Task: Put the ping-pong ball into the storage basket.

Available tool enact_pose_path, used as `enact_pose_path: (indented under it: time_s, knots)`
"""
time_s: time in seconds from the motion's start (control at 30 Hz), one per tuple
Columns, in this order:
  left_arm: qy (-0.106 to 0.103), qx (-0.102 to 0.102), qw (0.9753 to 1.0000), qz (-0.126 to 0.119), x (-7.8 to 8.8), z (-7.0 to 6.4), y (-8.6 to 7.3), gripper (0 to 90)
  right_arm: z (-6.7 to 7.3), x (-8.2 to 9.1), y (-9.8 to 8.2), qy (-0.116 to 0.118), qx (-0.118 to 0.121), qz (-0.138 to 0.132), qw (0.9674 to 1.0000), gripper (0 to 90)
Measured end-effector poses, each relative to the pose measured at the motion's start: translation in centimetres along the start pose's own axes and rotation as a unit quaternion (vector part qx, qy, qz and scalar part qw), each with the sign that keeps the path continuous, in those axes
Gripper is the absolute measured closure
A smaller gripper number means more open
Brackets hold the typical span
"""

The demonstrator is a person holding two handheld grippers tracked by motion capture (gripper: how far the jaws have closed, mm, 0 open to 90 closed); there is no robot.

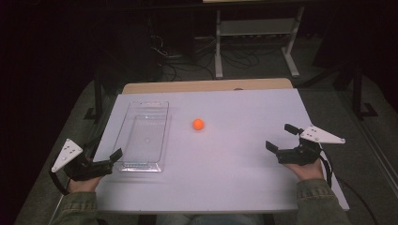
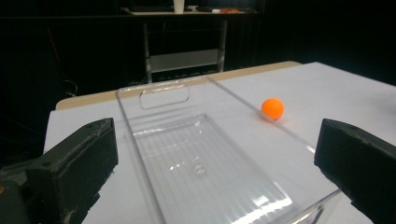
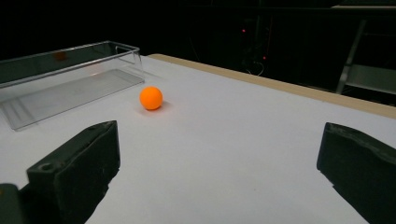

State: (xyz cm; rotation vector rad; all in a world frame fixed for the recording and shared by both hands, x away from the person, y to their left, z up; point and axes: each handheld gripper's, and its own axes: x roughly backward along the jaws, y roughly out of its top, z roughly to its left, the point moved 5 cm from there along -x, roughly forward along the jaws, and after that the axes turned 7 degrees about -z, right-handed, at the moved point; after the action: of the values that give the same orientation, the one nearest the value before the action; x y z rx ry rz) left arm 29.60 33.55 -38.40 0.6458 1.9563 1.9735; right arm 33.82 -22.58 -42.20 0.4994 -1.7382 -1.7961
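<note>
Small orange ball [image 1: 198,124] on white table [image 1: 225,164], just right of clear plastic rectangular tray [image 1: 143,135], left gripper [image 1: 105,157] and right gripper [image 1: 281,137] both wide open, empty, well apart from ball.

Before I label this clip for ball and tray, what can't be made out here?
- Clear tray: its near end is cut off by the bottom edge of the left gripper view.
- Orange ball: too small in the high view to tell its surface.
- Room beyond the table: too dark in the right gripper view.
</note>
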Motion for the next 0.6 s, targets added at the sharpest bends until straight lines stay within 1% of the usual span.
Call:
enact_pose_path:
  time_s: [0.1,0.13,0.2,0.4,0.43,0.53,0.6]
  knots:
    - [-0.004,-0.006,1.0,0.003,-0.2,-0.2,0.3,0.0,0.0,0.0,0.0,0.0,0.0,0.001,1.0,0.0]
    - [-0.007,-0.013,0.9999,0.007,-0.3,-0.3,0.5,0.0,0.0,-0.1,0.0,0.0,0.001,0.002,1.0,0.0]
    - [-0.009,-0.014,0.9998,0.007,-0.3,-0.4,0.7,0.0,0.1,-0.1,0.0,0.0,0.004,0.002,1.0,0.0]
    - [-0.014,-0.017,0.9997,0.01,-0.6,-0.4,1.7,0.0,0.0,-0.1,0.0,0.0,-0.001,-0.001,1.0,0.0]
    - [-0.015,-0.021,0.9996,0.012,-0.6,-0.4,1.8,0.0,0.0,-0.1,0.0,0.0,-0.001,-0.001,1.0,0.0]
    - [-0.018,-0.024,0.9995,0.012,-0.9,-0.5,2.4,0.0,0.1,-0.1,0.0,0.001,-0.001,0.0,1.0,0.0]
    - [-0.023,-0.029,0.9992,0.016,-1.2,-0.7,2.7,0.0,0.0,-0.1,0.0,0.0,-0.001,0.0,1.0,0.0]
